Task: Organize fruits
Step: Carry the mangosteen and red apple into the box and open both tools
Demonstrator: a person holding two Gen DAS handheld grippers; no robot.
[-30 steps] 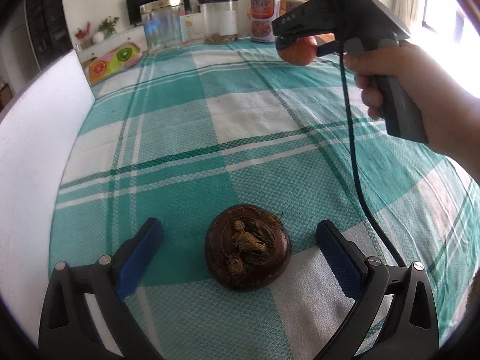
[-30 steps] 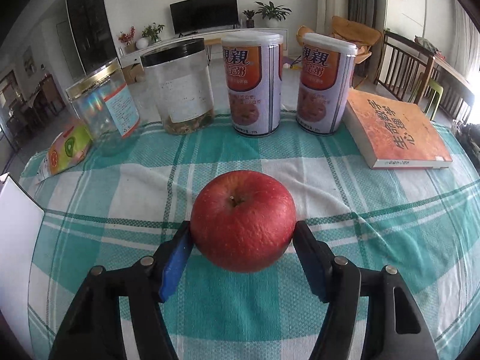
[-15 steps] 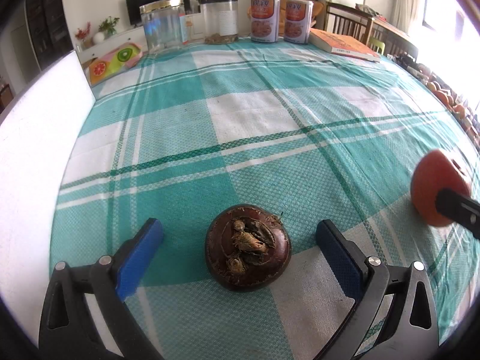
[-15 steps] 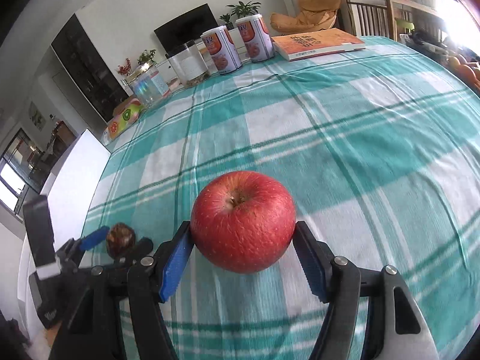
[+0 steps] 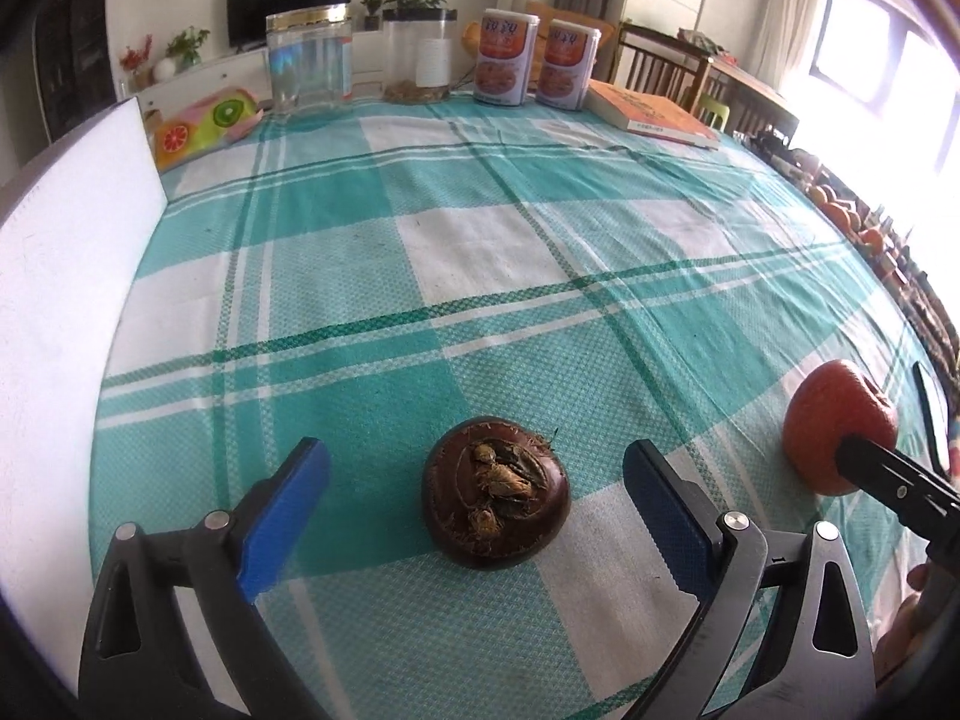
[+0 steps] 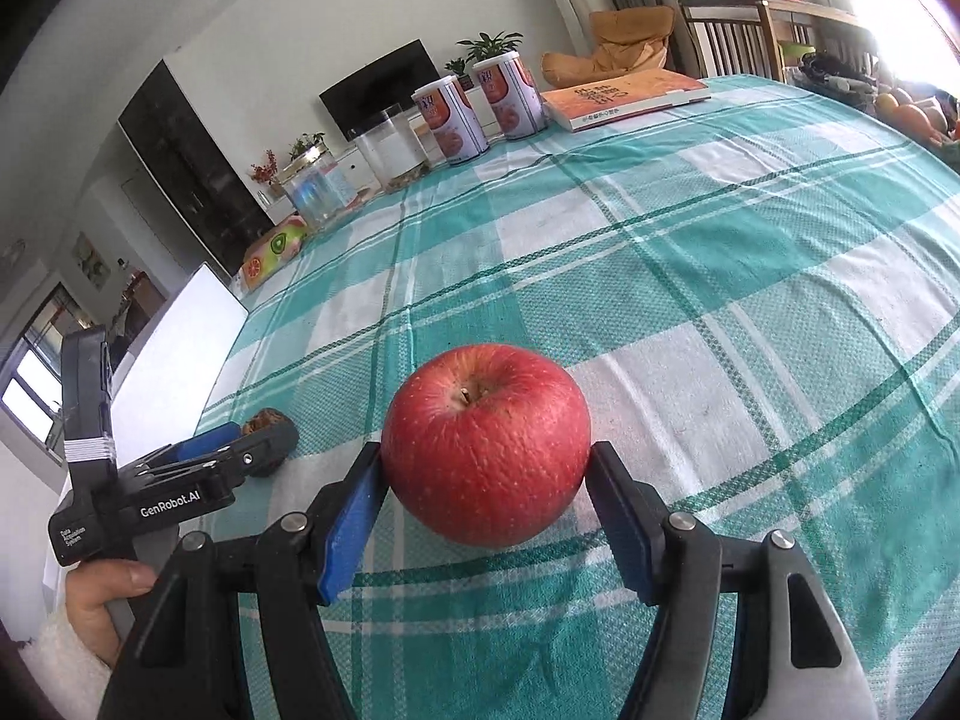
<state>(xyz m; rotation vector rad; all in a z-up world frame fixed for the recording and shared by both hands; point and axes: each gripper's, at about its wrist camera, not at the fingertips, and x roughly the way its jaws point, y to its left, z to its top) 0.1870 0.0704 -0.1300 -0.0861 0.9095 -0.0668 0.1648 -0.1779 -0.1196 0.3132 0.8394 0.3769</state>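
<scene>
- Right now, the right gripper [image 6: 486, 516] is holding the round red apple [image 6: 485, 444] between its two blue-padded fingers [image 6: 351, 525], which are pinching it on both sides at its widest part, so the fruit probably cannot roll out.
- The apple is sitting low over the desk with the teal and white checked cloth [image 6: 720, 276]; whether its bottom is touching the cloth, I cannot tell.
- The left gripper [image 5: 477, 513] is resting with its fingers [image 5: 282, 507] spread wide, one on each side of the dark brown, flattish round fruit with a rough dry crown [image 5: 495, 498], and neither pad is touching it.
- This brown fruit is lying on the cloth between the open fingers, so I judge the left side is prepared for a grasp, not yet made.
- From the left wrist view, the apple [image 5: 837, 426] is appearing at the right, near the brown fruit but apart from it; it seems the two fruits are being brought together into one group.
- At the far edge, two orange-labelled cans [image 5: 531, 57], clear jars [image 5: 309, 60] and an orange book [image 5: 651, 114] are standing well apart from this work.
</scene>
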